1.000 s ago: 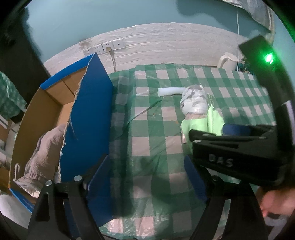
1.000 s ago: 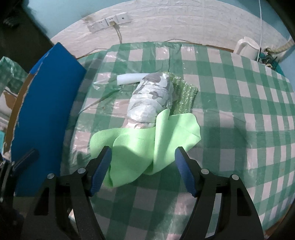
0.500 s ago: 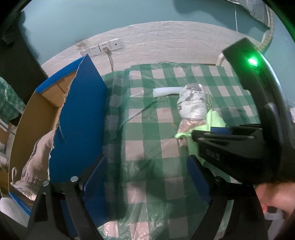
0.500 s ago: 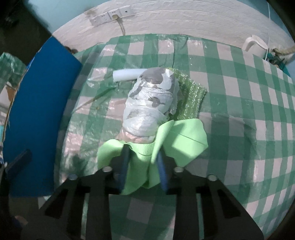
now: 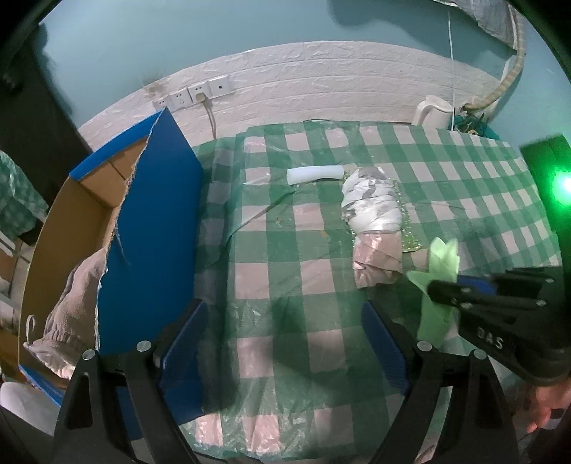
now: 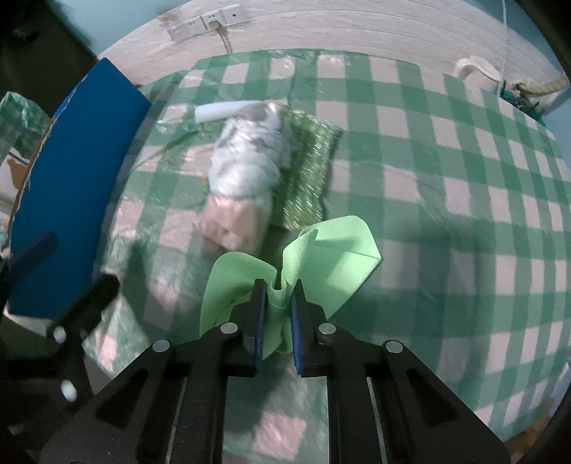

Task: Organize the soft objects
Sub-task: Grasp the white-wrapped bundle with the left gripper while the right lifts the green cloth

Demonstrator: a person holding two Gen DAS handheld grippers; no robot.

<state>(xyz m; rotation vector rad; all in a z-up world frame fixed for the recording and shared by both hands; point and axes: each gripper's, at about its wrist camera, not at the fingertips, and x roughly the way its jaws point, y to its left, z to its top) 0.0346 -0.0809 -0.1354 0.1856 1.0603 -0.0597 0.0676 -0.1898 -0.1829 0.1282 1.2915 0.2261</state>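
Green-checked tablecloth (image 6: 446, 185) lies underneath: right gripper (image 6: 278, 314), pinching the green cloth (image 6: 332, 250), may drop its loose folds; left gripper (image 5: 282, 342) at nine o'clock gapes empty.

A green-and-white checked plastic cloth (image 5: 321, 292) covers the tabletop, filling the centre of both views. Beyond it, across the top of the frame, runs a white brick-textured wall panel (image 5: 321, 85) beneath a teal painted wall (image 5: 214, 32). A row of white wall sockets (image 5: 194, 94) sits at upper left, a cord hanging from one plug. At upper right, at the tabletop's far edge, stands a white electric kettle (image 5: 433, 112), beside a tangle of cords that is too small to make out.
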